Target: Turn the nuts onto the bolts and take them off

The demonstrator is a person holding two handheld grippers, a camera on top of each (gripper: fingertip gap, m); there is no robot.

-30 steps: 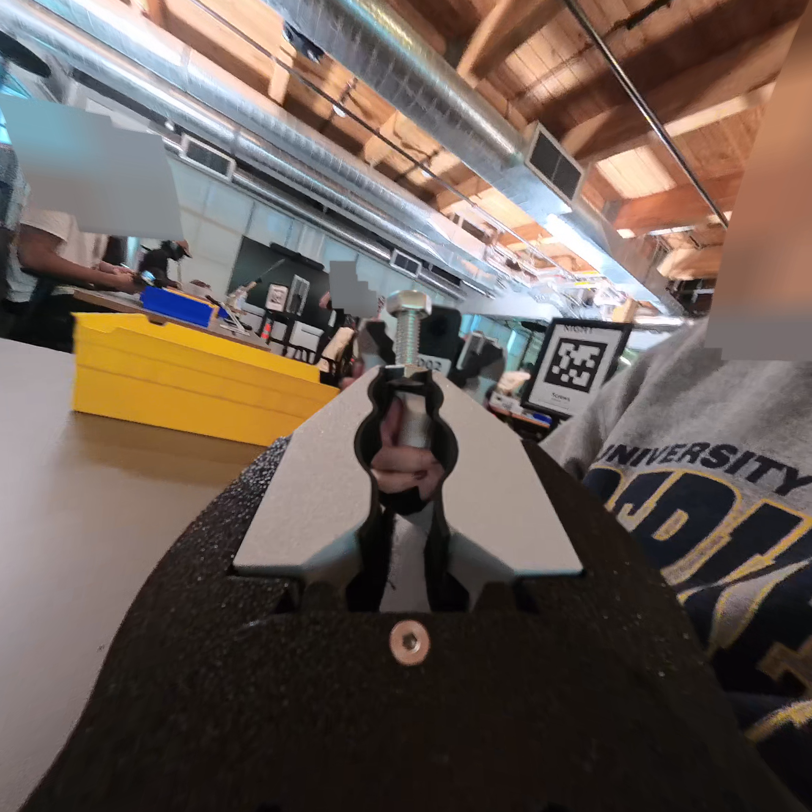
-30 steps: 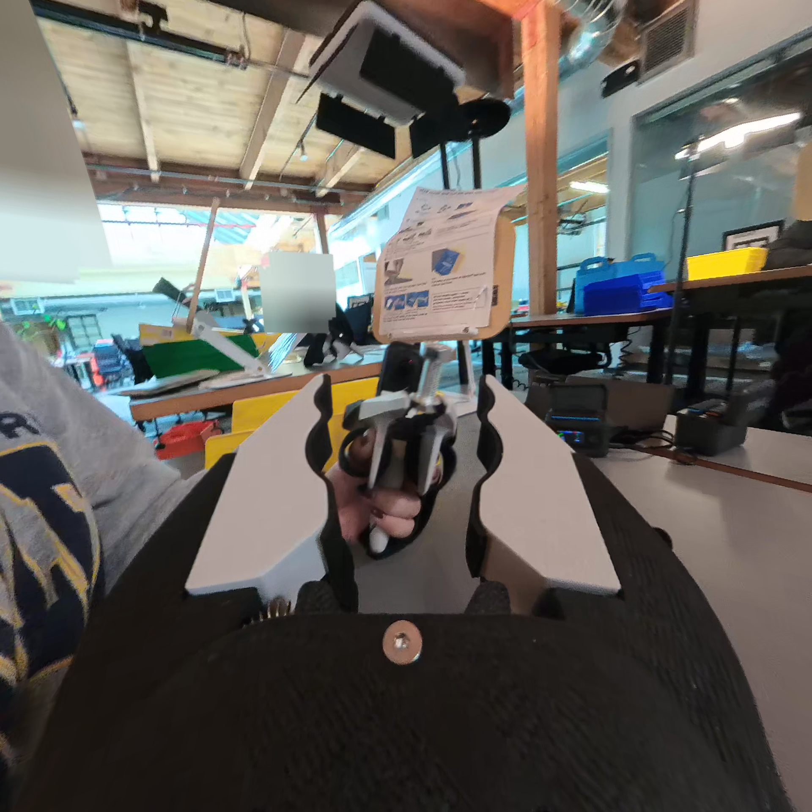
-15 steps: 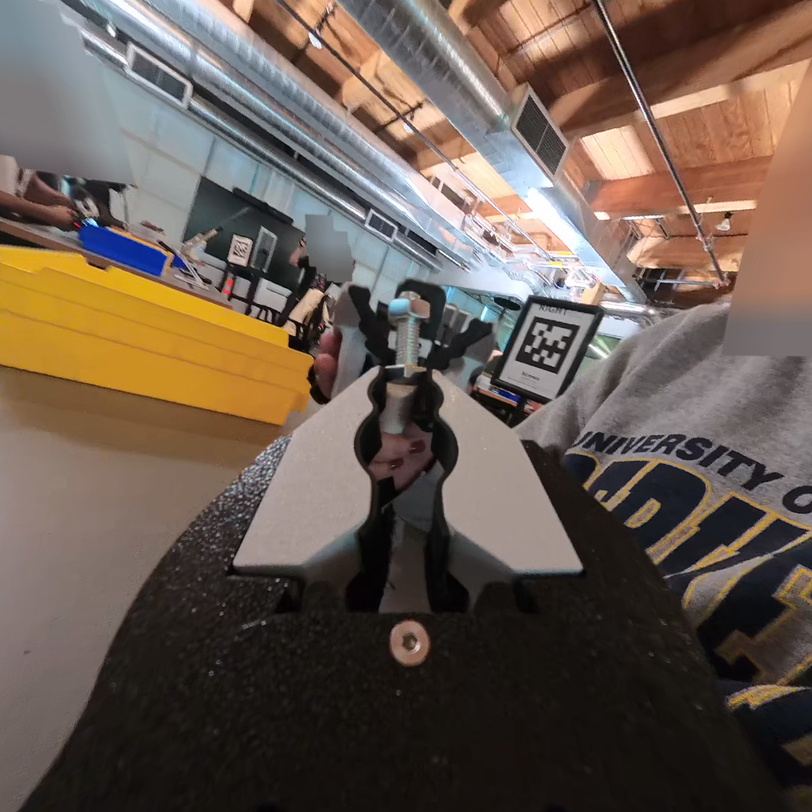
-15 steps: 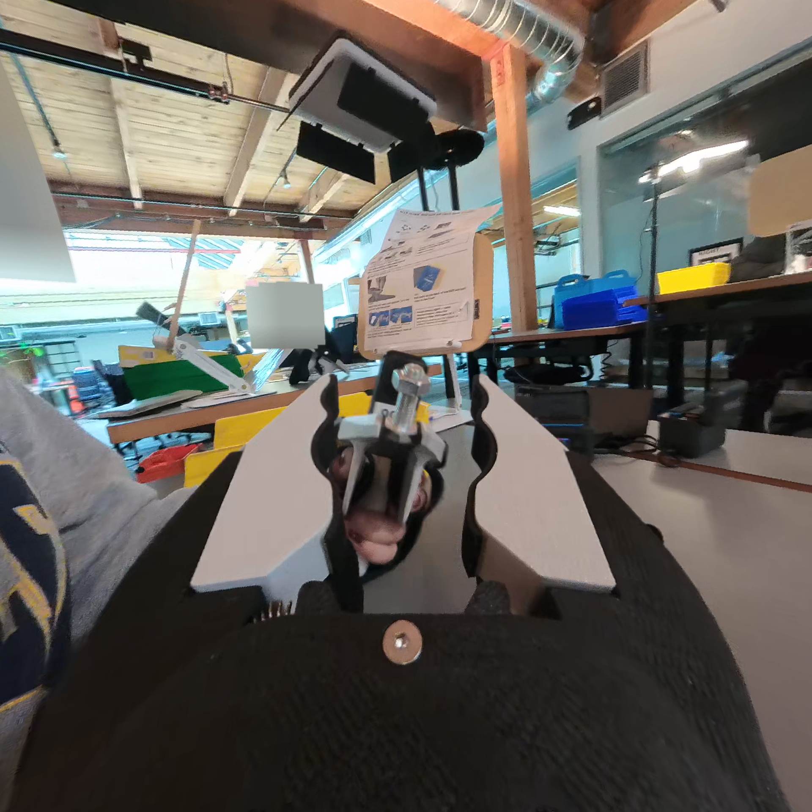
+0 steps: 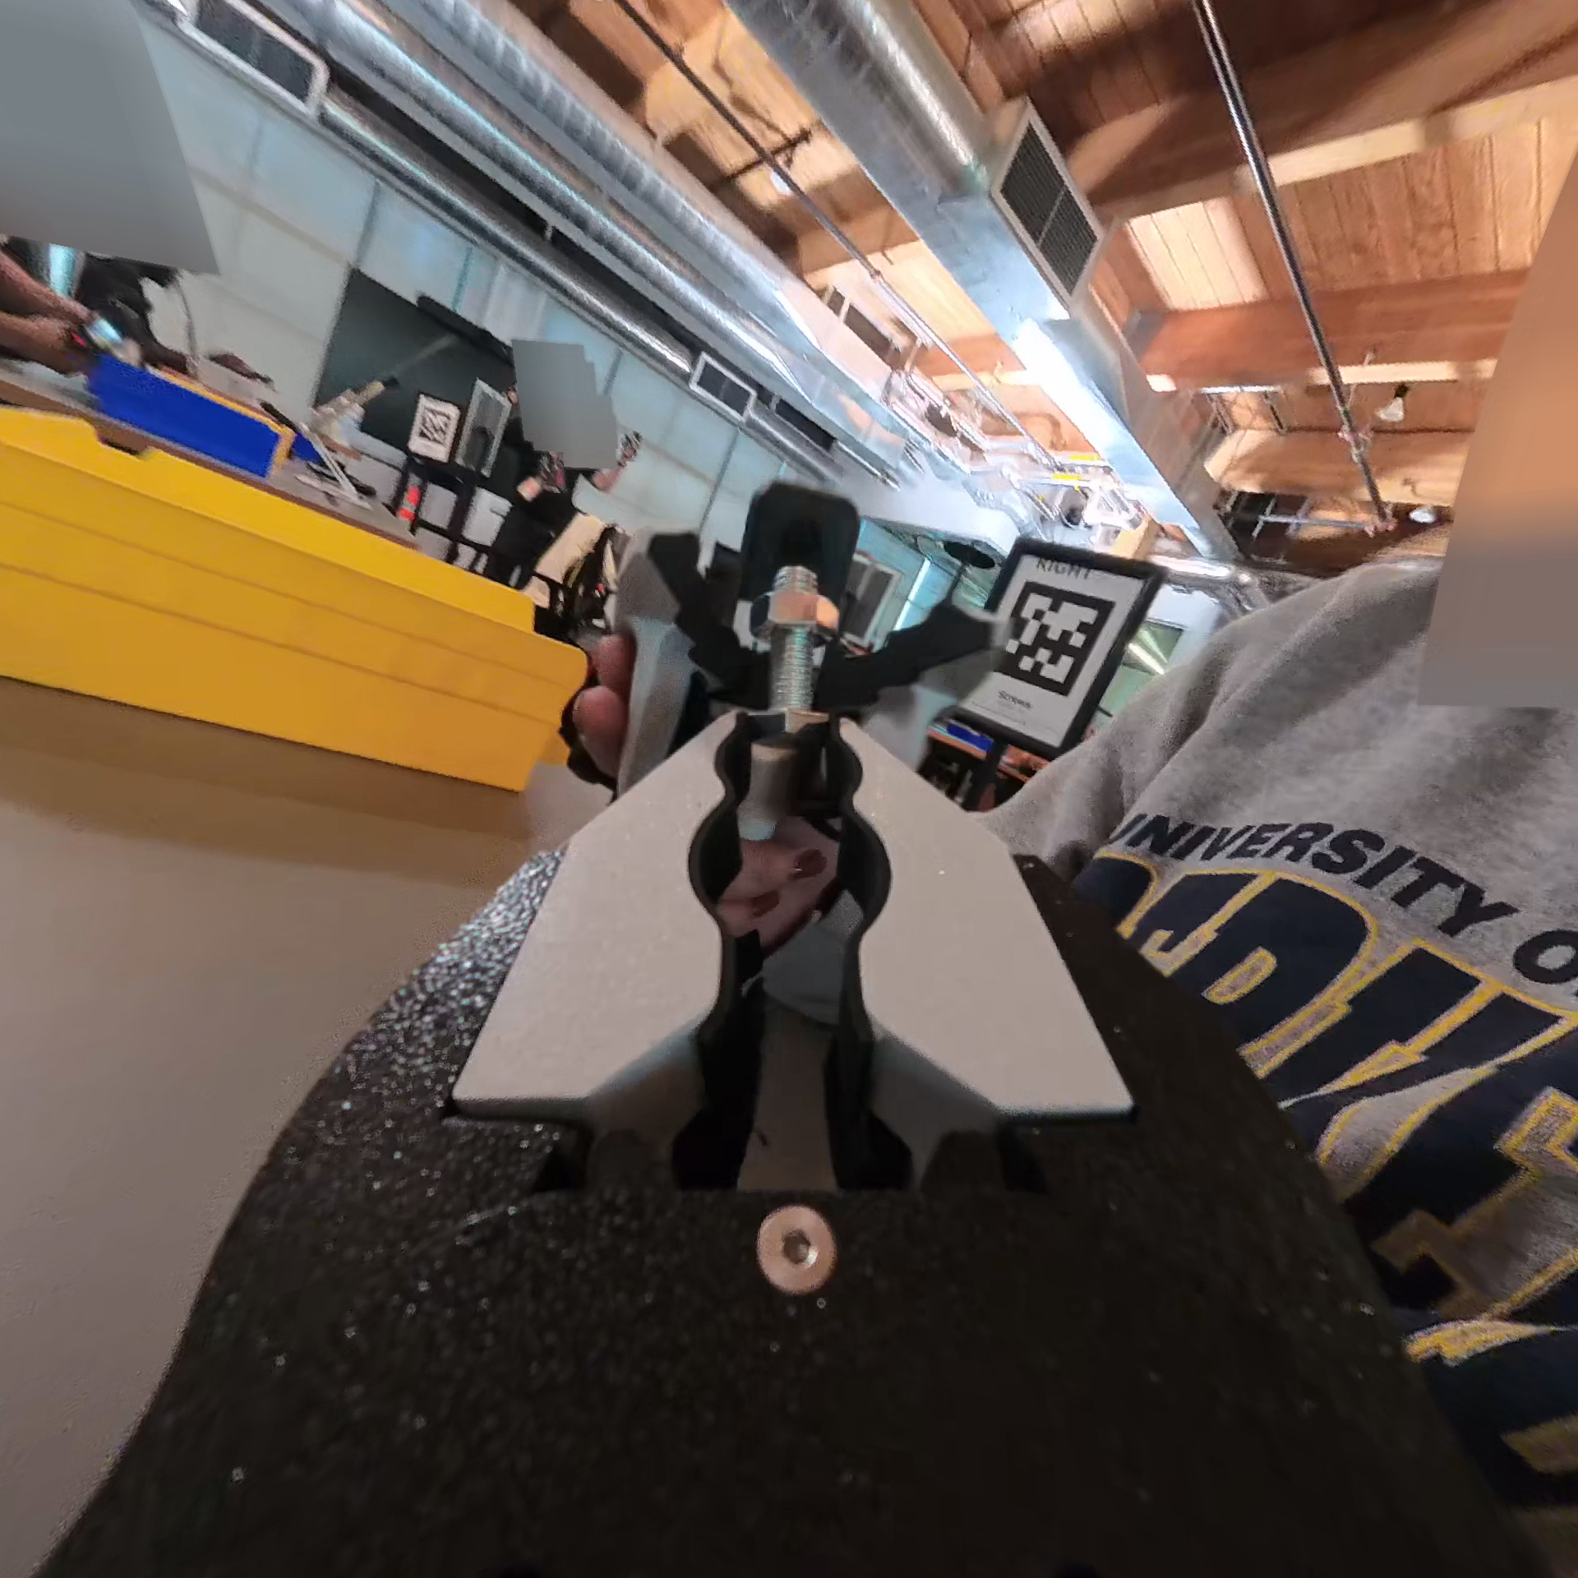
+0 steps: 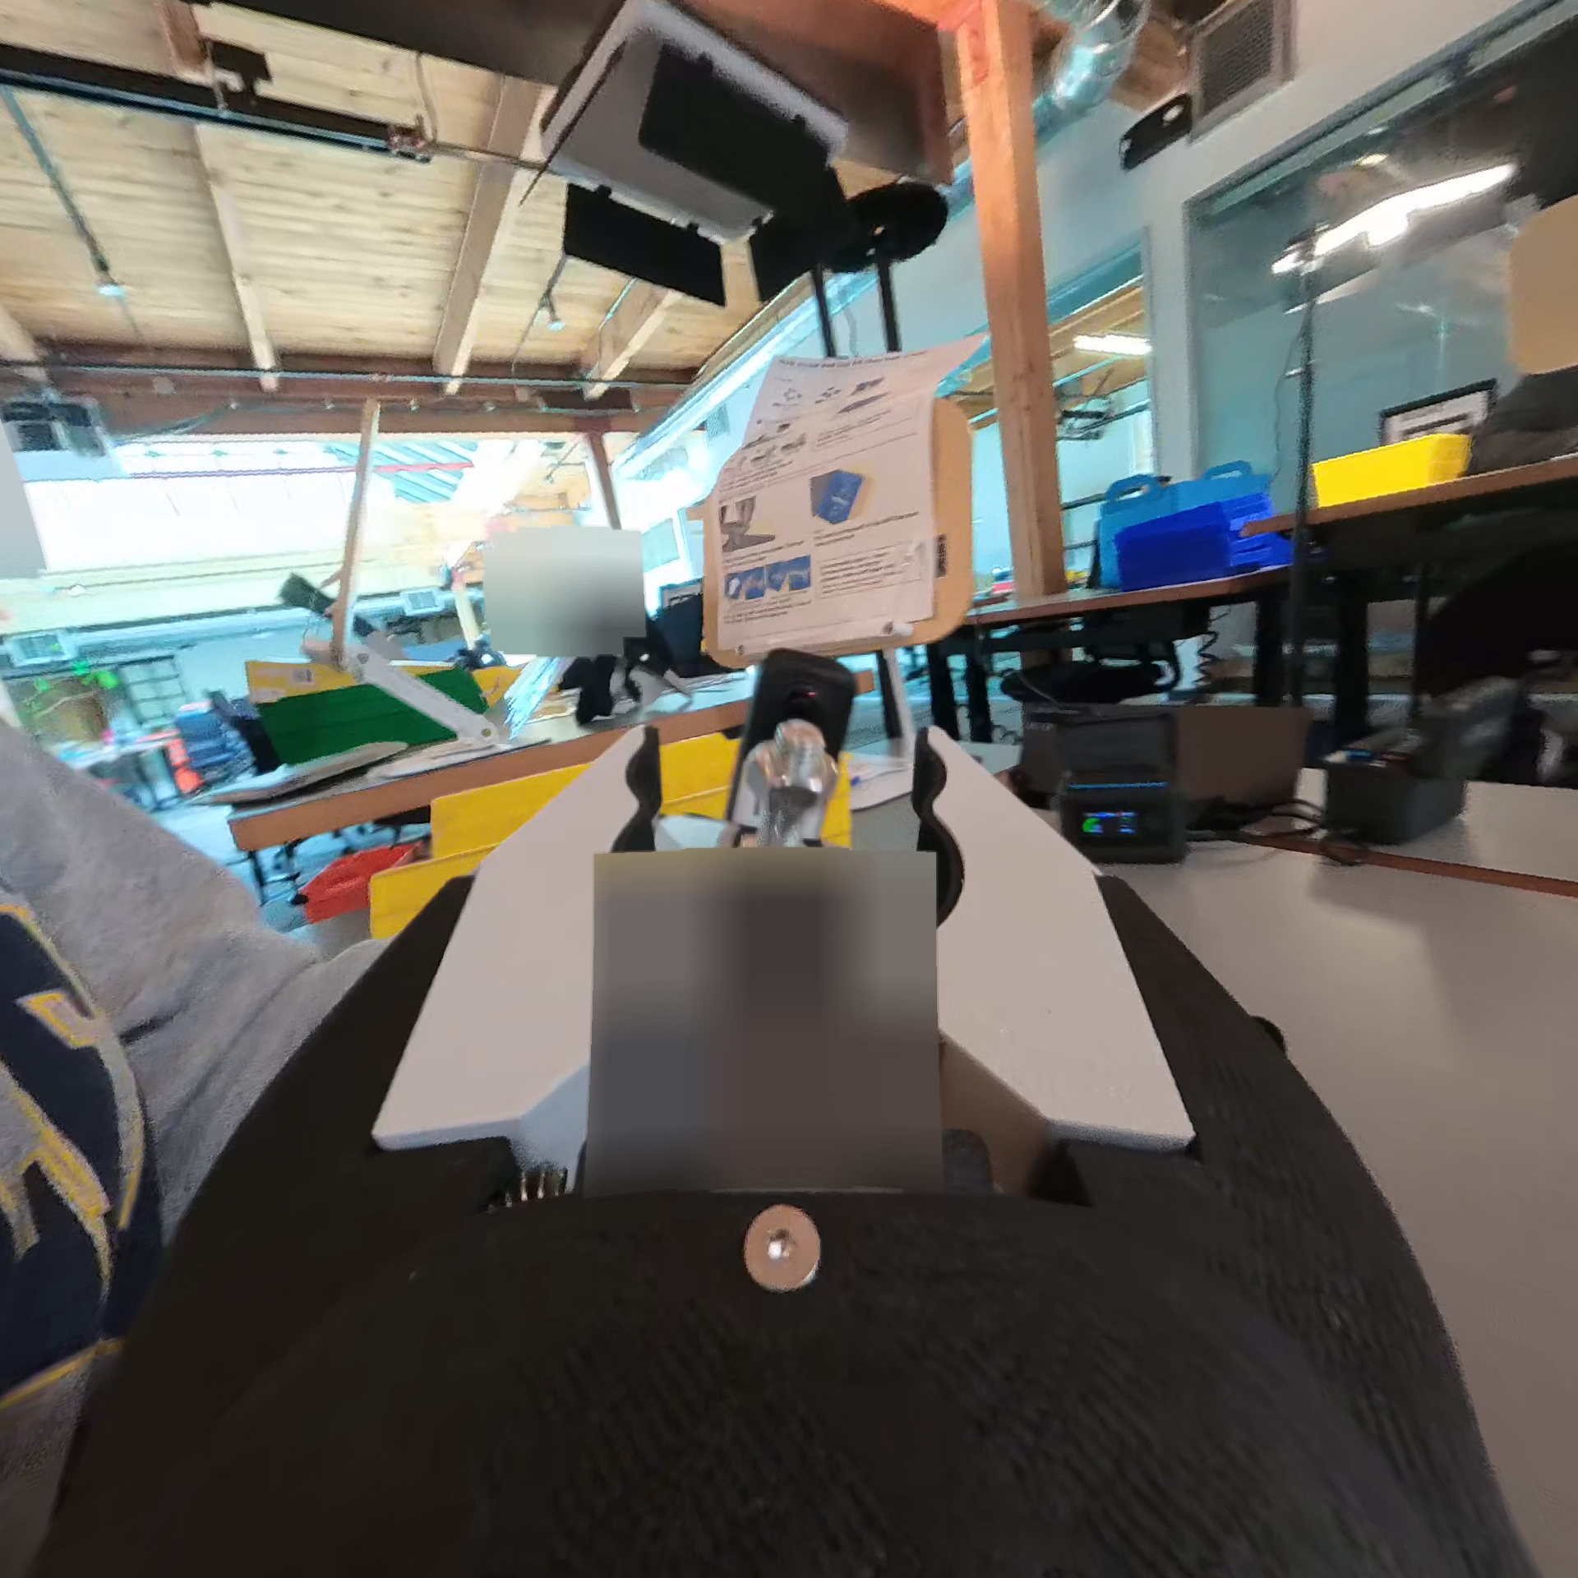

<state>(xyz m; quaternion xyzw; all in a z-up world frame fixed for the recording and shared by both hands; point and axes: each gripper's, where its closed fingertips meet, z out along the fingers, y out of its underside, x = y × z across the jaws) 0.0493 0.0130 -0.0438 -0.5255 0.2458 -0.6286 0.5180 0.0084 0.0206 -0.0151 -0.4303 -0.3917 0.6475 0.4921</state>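
My left gripper (image 5: 786, 726) is shut on a silver bolt (image 5: 790, 662) and holds it upright above the table. A hex nut (image 5: 790, 608) sits on the thread near its top end. My right gripper (image 6: 784, 751) is open, with the bolt's top and nut (image 6: 786, 781) between its fingertips, touching neither finger. In the left wrist view the right gripper (image 5: 790, 632) shows behind the bolt, its grey finger (image 5: 645, 666) to the left of the nut. A blurred patch hides the left gripper in the right wrist view.
Stacked yellow bins (image 5: 256, 615) stand on the tan table (image 5: 213, 939) at the left. A person's grey sweatshirt (image 5: 1281, 768) is close on the right. A marker card (image 5: 1059, 632) stands on the right gripper. Black devices (image 6: 1119, 820) and a clipboard stand (image 6: 837, 512) lie beyond. The left gripper's tips are roughly 4 cm from the right gripper's.
The right gripper has come closer, so the nut end of the bolt now lies between its open fingers. The left gripper has stayed shut on the bolt.
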